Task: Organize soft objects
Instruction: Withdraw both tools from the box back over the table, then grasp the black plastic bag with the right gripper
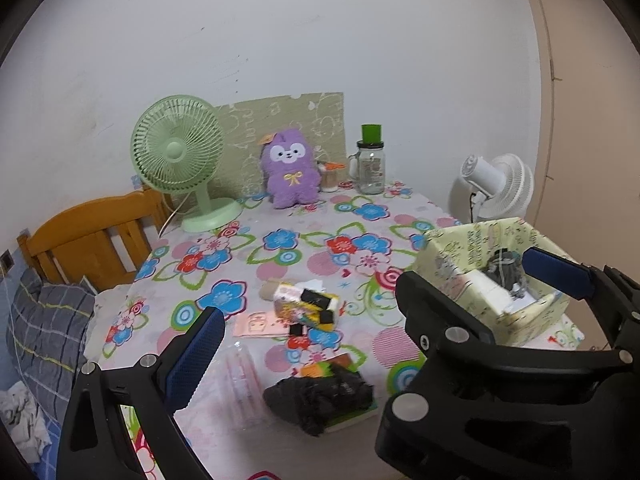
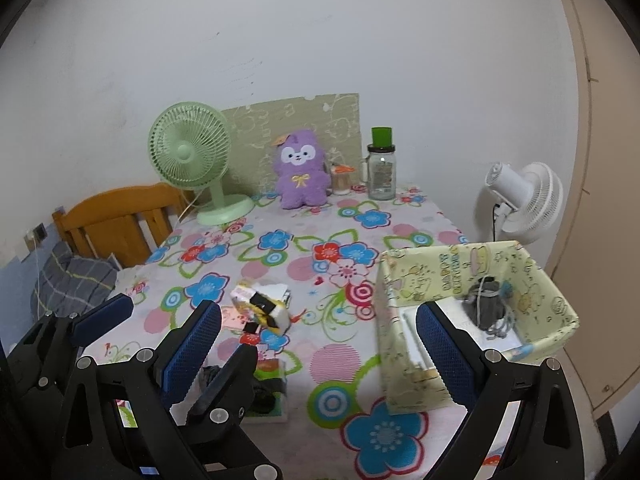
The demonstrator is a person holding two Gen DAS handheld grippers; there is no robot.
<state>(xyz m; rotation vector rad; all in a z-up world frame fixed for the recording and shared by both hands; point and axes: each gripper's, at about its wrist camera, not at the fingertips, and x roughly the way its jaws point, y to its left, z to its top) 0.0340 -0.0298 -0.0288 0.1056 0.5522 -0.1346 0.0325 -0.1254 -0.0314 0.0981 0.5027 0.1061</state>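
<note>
Both grippers hang wide open and empty above the near table edge. The left gripper faces the black soft bundle; the right gripper straddles the fabric box at right.

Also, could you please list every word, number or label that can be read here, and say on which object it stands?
Paper box, inner wall: two rows of printed capitals, too blurred to quote.
Glass jar: a label, too small to read.
Tissue pack: coloured print, no legible words.
Nothing else shows readable text.
</note>
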